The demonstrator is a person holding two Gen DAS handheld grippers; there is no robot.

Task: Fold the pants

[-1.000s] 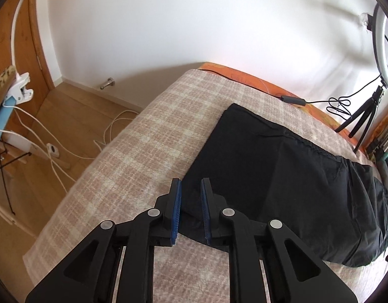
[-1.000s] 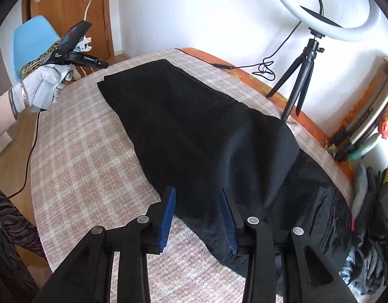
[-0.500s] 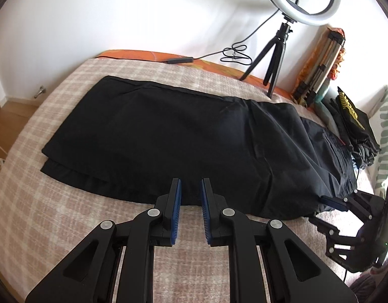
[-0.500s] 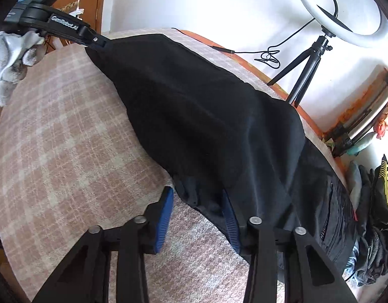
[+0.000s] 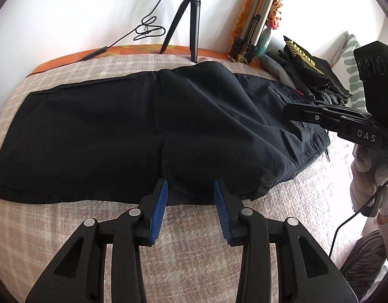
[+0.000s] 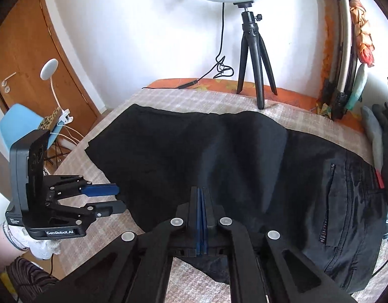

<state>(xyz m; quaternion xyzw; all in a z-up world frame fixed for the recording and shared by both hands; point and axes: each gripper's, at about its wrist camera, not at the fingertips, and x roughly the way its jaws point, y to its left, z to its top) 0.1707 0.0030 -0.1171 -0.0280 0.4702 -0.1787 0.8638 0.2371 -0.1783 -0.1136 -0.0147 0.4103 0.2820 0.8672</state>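
Black pants [image 5: 118,131] lie lengthwise across the checked bedspread [image 5: 194,257], waist and zip pocket to the right, legs to the left. My left gripper [image 5: 190,186] is at their near edge, about midway along. Its jaws are opening, and the fabric edge lies between the blue pads [image 5: 159,202] without being pressed. In the right wrist view the pants [image 6: 219,151] fill the middle, and my right gripper [image 6: 201,193] is shut on their near edge, with dark fabric bunched under it. The left gripper [image 6: 121,198] shows there at the left, held by a gloved hand. The right gripper [image 5: 286,108] appears over the waist area.
A ring light on a black tripod [image 6: 253,50] stands at the bed's far edge, its cable [image 5: 148,29] trailing along the wall. A folded tripod [image 5: 257,17] leans at the back right beside a pile of dark clothes [image 5: 307,70]. A blue chair [image 6: 19,123] and a wooden door [image 6: 29,50] are at the left.
My left gripper swung from the leg end to the middle of the near edge, and its jaws widened. My right gripper's jaws closed together on the fabric edge.
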